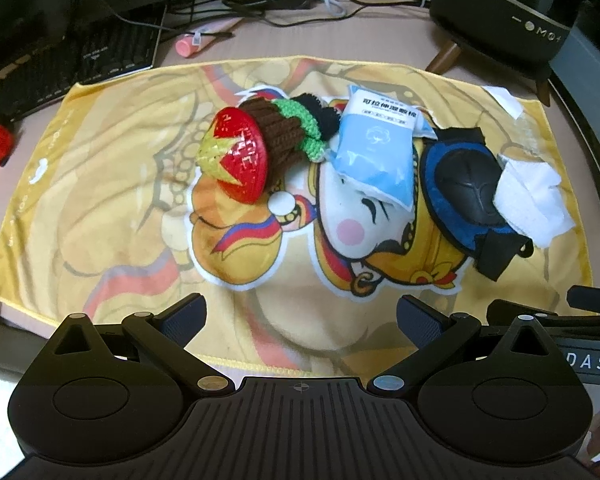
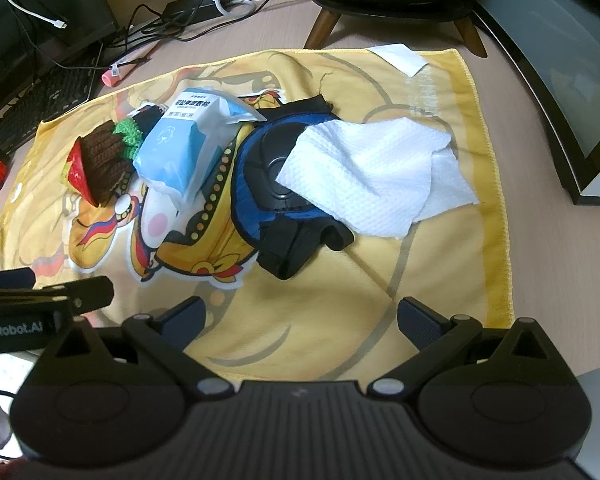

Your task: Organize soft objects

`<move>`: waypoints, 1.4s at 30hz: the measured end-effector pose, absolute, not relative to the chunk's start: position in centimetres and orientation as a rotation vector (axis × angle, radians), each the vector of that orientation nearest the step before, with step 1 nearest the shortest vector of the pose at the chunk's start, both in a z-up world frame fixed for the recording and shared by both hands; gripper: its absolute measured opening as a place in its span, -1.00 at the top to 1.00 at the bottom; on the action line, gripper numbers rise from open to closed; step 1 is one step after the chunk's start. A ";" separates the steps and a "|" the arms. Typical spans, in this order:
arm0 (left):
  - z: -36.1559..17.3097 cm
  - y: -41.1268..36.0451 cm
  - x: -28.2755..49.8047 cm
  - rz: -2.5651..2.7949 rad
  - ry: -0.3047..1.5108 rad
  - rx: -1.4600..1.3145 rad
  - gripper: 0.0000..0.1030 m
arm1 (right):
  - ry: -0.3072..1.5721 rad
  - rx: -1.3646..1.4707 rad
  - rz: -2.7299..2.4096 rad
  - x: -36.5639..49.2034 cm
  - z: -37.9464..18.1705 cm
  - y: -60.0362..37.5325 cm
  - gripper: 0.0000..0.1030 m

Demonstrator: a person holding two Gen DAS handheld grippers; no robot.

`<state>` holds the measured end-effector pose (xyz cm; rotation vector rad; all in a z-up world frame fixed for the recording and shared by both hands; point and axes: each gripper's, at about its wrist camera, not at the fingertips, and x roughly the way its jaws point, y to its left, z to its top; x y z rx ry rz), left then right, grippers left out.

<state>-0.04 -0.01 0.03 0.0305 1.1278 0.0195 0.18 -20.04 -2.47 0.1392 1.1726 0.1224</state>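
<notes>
both grippers, left (image 1: 300,314) and right (image 2: 300,314), hang released over the yellow towel (image 1: 112,184); white tissue (image 2: 364,184) drapes the knee pad (image 2: 260,176).

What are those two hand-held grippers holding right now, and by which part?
Nothing. The left hand-held gripper and right hand-held gripper are both open and empty, above the near edge of the yellow cloth, short of the pile of soft things.

The crumpled white paper towel (image 2: 372,184) covers the far side of the blue-and-black padded knee guard (image 2: 268,176), ahead of the right fingers. The light-blue cotton-pad packet (image 1: 374,148) hides part of the brown-and-green crocheted toy (image 1: 288,132). Its print is too small to read.
</notes>
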 end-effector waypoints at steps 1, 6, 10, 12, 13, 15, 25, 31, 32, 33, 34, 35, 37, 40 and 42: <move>0.1 0.0 -0.1 0.019 1.126 0.030 -1.00 | 1.173 0.139 0.123 0.2 -2.5 -20.0 -1.00; -0.1 0.3 -0.5 0.013 1.131 0.026 -1.00 | 1.171 0.136 0.125 0.1 -2.6 -19.9 -1.00; -0.1 0.4 0.3 0.013 1.159 0.015 -1.00 | 1.174 0.135 0.126 0.2 -2.7 -19.9 -1.00; -0.1 0.5 0.2 0.019 1.156 0.012 -1.00 | 1.176 0.135 0.127 0.1 -2.7 -20.0 -1.00; -0.1 0.6 0.2 0.024 1.156 0.009 -1.00 | 1.176 0.135 0.126 0.1 -2.7 -20.0 -1.00; -0.1 0.7 0.2 0.027 1.159 0.003 -1.00 | 1.177 0.134 0.125 0.1 -2.7 -19.8 -1.00; -0.3 0.5 0.0 0.024 1.173 0.011 -1.00 | 1.188 0.134 0.121 0.1 -2.8 -19.8 -1.00; -0.3 0.1 -0.1 0.018 1.174 0.027 -1.00 | 1.192 0.136 0.122 0.1 -3.0 -19.7 -1.00; -0.3 0.2 -0.1 0.017 1.174 0.029 -1.00 | 1.193 0.137 0.122 0.0 -3.0 -19.6 -1.00; -0.3 0.2 -0.1 0.016 1.174 0.030 -1.00 | 1.193 0.137 0.122 0.0 -3.0 -19.6 -1.00; -0.3 0.1 -0.1 0.016 1.175 0.031 -1.00 | 1.194 0.138 0.122 0.0 -3.0 -19.6 -1.00; -0.3 0.1 -0.1 0.016 1.176 0.032 -1.00 | 1.195 0.139 0.122 0.1 -3.0 -19.8 -1.00; -0.4 0.1 -0.1 0.017 1.179 0.032 -1.00 | 1.196 0.140 0.122 0.2 -3.0 -20.0 -1.00; -0.5 0.1 0.0 0.017 1.185 0.032 -1.00 | 1.197 0.139 0.123 0.1 -3.0 -20.0 -1.00; -0.5 0.0 0.0 0.017 1.187 0.032 -1.00 | 1.199 0.140 0.123 0.1 -3.0 -20.0 -1.00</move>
